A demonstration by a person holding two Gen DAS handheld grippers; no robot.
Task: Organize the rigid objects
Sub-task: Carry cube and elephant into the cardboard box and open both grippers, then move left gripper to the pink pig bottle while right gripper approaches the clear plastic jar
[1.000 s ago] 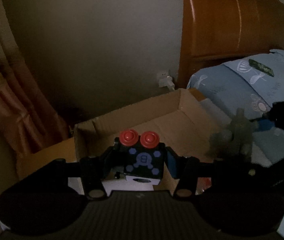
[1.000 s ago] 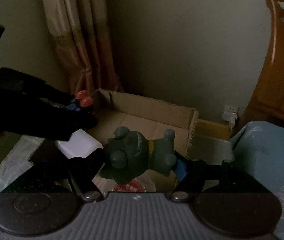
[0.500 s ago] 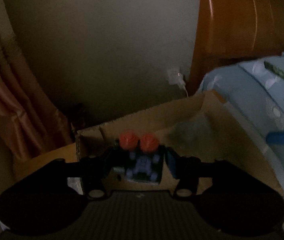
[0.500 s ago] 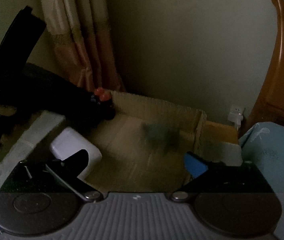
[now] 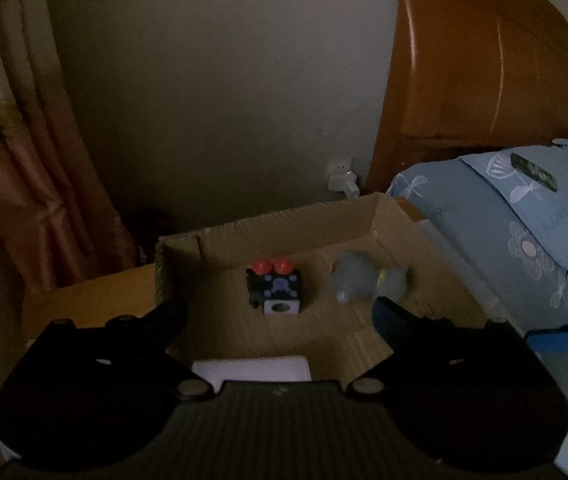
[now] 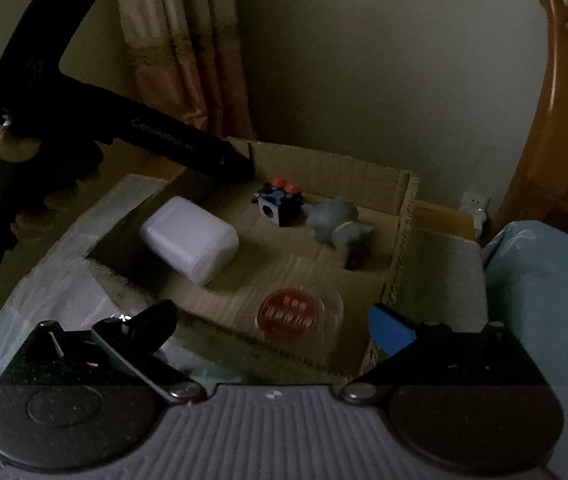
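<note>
A black fidget cube (image 5: 276,289) with two red buttons lies on the floor of an open cardboard box (image 5: 284,232). My left gripper (image 5: 280,320) hangs above and in front of it, jaws opening, with no pad touching the cube. A grey toy figure (image 5: 363,280), blurred, lies to the cube's right. In the right wrist view the cube (image 6: 280,202) and the grey toy (image 6: 337,226) rest side by side near the far wall of the box (image 6: 363,184). My right gripper (image 6: 274,324) is open over the near rim and holds nothing. The left gripper (image 6: 232,162) reaches in from the left.
A white rounded case (image 6: 190,238) and a clear round container with a red lid (image 6: 295,314) also lie in the box. Blue floral bedding (image 6: 543,280) is at the right, a wooden headboard (image 5: 483,80) behind it, a curtain (image 5: 24,160) at the left.
Both grippers have opened and let go. The cube and the grey toy have dropped onto the box floor, and both grippers have drawn back from them.
</note>
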